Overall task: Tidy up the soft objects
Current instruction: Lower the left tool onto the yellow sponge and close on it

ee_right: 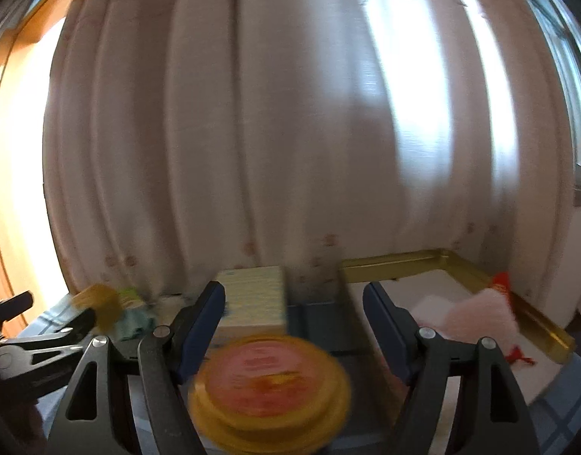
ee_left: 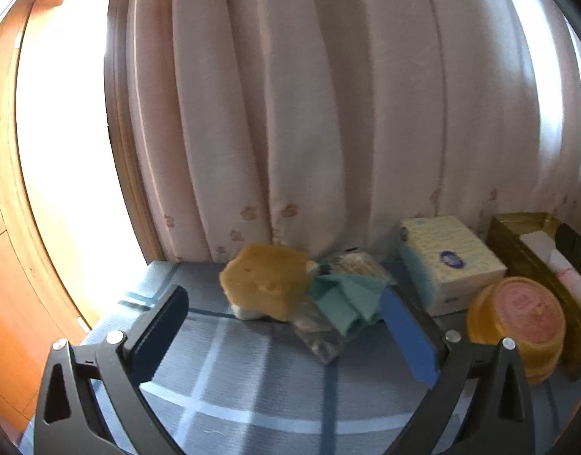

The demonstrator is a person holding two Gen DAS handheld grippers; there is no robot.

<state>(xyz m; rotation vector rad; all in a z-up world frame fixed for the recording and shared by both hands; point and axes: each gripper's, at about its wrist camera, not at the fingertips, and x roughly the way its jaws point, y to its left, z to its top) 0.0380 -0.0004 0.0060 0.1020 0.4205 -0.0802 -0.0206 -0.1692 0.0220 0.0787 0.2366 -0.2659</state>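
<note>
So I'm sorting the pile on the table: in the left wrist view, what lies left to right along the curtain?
Yellow sponge → green cloth → tissue pack → yellow lidded container → gold tray.

1. a home, living-type room: long pale curtain with small flower print hangs behind the table.
2. checked blue tablecloth and wood-panelled wall at left.
3. household bits: tissue pack, yellow sponge, gold tray.
</note>
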